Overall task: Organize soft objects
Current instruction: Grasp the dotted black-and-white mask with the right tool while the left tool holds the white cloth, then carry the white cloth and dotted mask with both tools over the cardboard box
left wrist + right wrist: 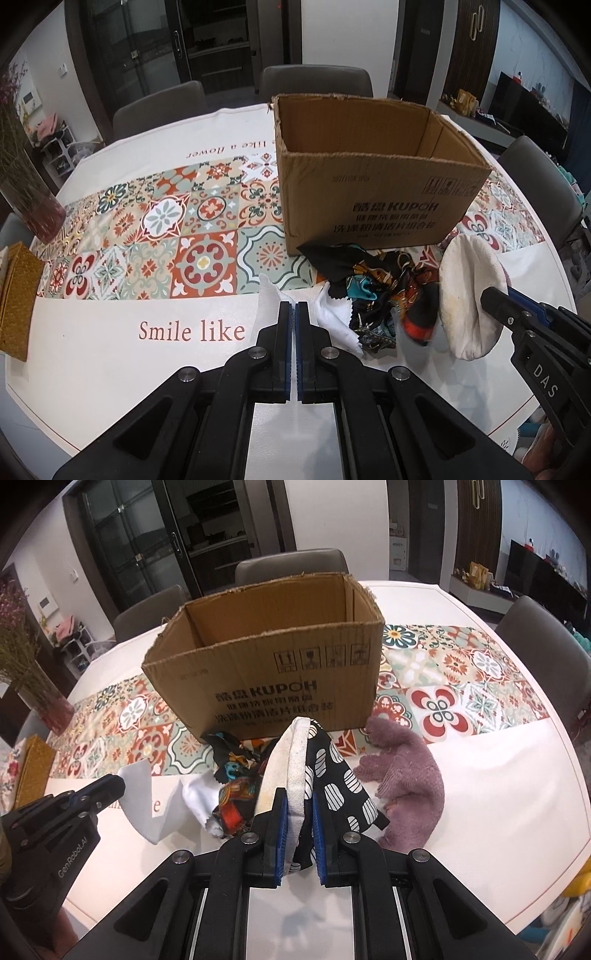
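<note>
An open cardboard box (369, 192) stands on the table; it also shows in the right wrist view (266, 672). My right gripper (299, 797) is shut on a padded oven mitt (295, 764), cream on one side and black with white ovals on the other, held upright in front of the box; the mitt also shows in the left wrist view (469, 295). My left gripper (294, 306) is shut on a thin white cloth (269, 295), seen lifted in the right wrist view (142, 805). A colourful patterned scarf (384, 288) lies crumpled between the grippers.
A purple fluffy cloth (402, 779) lies on the table right of the mitt. A vase of dried flowers (33, 199) and a gold box (16, 295) stand at the left. Grey chairs (314, 81) surround the table with its tiled runner (166, 236).
</note>
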